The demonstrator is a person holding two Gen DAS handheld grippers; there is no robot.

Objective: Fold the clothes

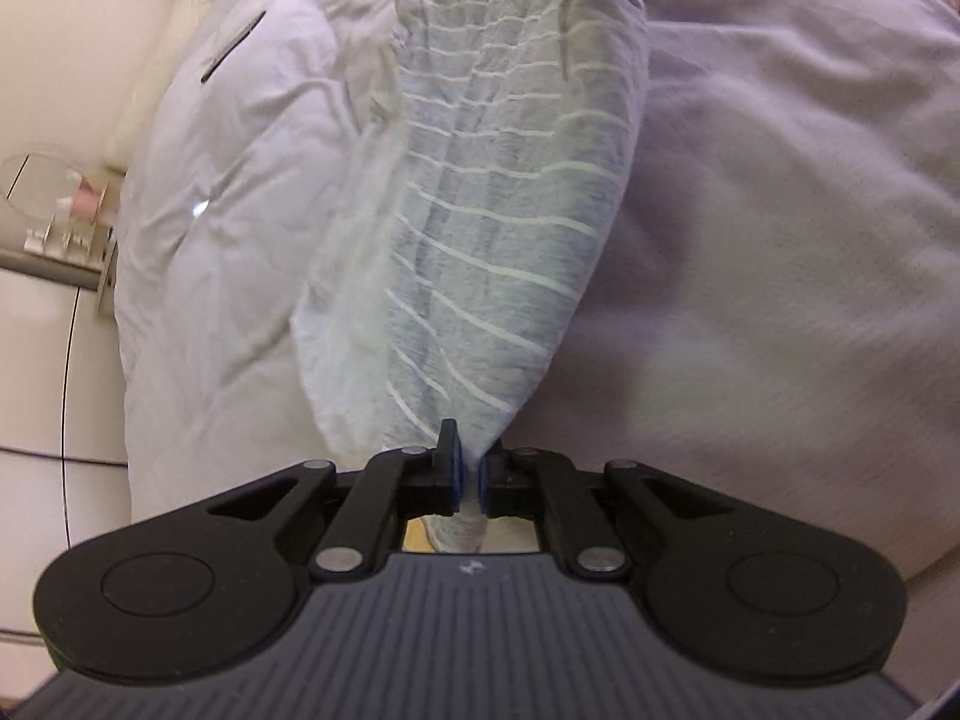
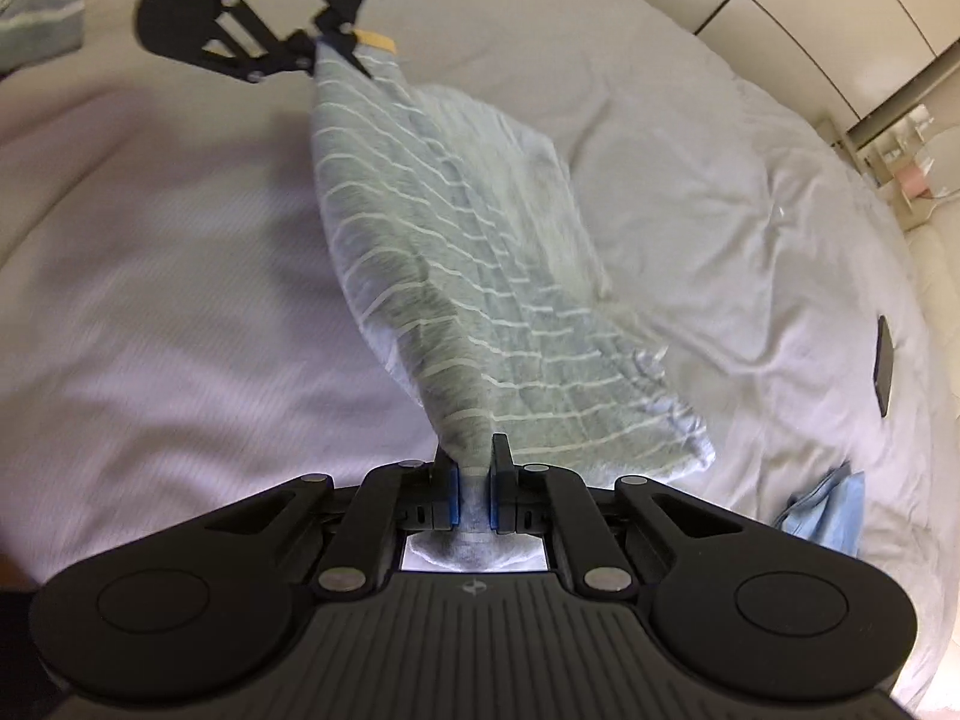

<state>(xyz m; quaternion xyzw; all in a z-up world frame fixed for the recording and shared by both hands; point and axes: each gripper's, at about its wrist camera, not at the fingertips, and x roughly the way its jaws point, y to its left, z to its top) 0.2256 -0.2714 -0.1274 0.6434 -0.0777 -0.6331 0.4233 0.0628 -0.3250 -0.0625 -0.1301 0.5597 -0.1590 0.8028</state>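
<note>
1. The garment [image 2: 480, 276], a grey-blue piece with thin pale stripes, hung lifted above the bed [image 2: 180, 252], stretched between the two claws; only its lower, drooping side seemed close to the duvet, toward the side of the bed where a phone [image 2: 883, 360] lay.
2. The left claw [image 1: 470, 477] was closed on one bunched corner of the cloth, which ran up out of its pads. The right claw [image 2: 474, 489] was likewise clamped on the opposite corner, fabric pinched between its blue pads.
3. In the right wrist view the left claw showed at the far end of the garment, near a tan label; the top edge ran fairly taut between the grips, while the body sagged and twisted.
4. To do the step well, I judged the hands should draw apart evenly so the top edge went straight and the twist fell out before lowering.
5. The cloth should then be laid on the bare middle of the bed, away from the light-blue item [image 2: 831, 510] near the edge and the folded piece [image 2: 36, 18] at the far corner.
6. Both grips looked narrow and bunched; a hard tug could slip a corner, so steady tension seemed wiser.
</note>
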